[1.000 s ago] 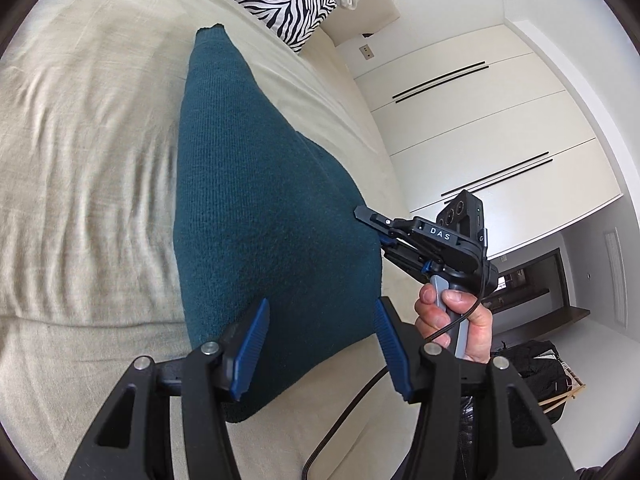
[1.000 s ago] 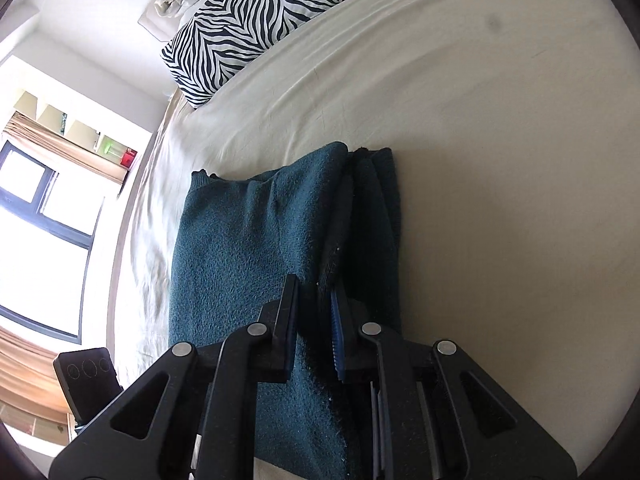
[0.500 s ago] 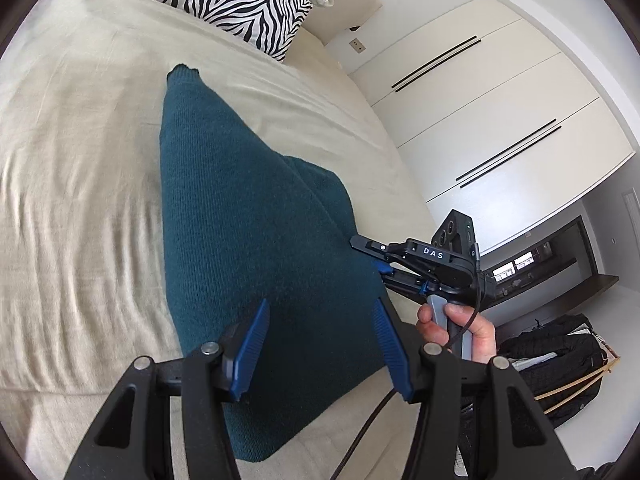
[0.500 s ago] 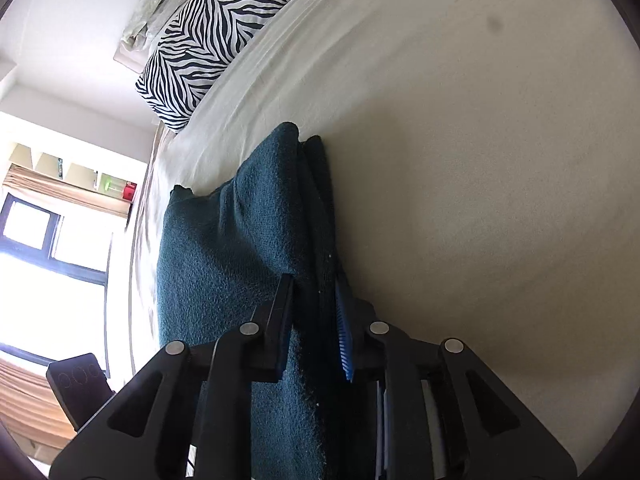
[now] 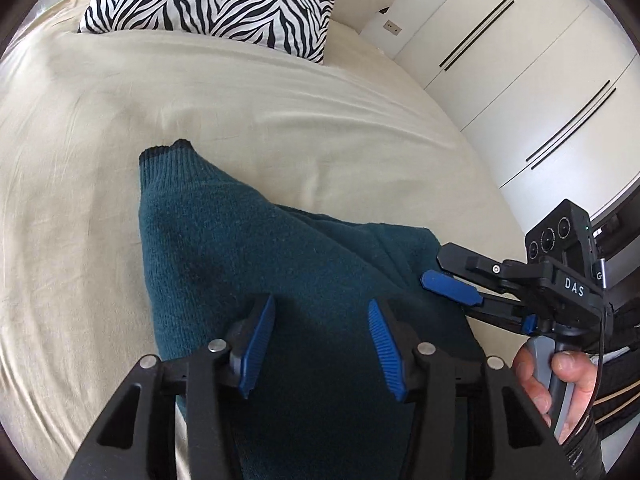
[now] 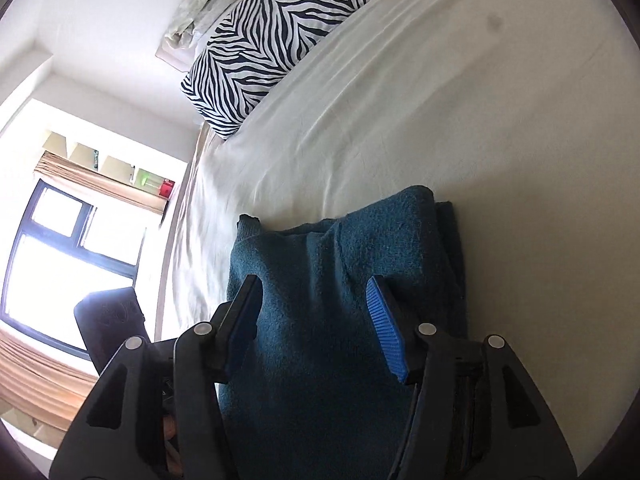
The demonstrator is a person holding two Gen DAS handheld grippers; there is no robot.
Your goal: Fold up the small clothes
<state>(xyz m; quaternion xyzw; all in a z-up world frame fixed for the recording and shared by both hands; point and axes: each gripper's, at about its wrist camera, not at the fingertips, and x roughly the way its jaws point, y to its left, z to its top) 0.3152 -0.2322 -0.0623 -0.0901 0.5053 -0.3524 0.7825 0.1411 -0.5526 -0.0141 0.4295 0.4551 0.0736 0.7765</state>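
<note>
Left claw: we've got it spread wide, blue pads well apart, nothing between them; it hangs over the near end of the sweater.
Right claw: jaws wide apart too, gripping nothing; the knit shows between the pads, but we cannot tell whether they touch it.
Right claw from the left camera: we see it low at the sweater's right edge, one blue pad lying against the fabric, a bare hand wrapped round its grey handle.
Sweater: dark teal knit, lying on the bed in front of both claws, and we read it as folded, with a raised ridge running along its length.
Cuff: ribbed end with a darker rim, pointing away from us at the far left tip.
Right side of the sweater: we can make out stacked layers there, a thinner edge peeking from under the top fold.
Bed sheet: cream, lightly creased, all around the sweater.
Zebra pillow: at the head of the bed, well apart from the sweater.
Wardrobe: white doors with thin dark handles, beyond the bed's right side.
Window: bright, dark-framed, off past the bed's left edge.
</note>
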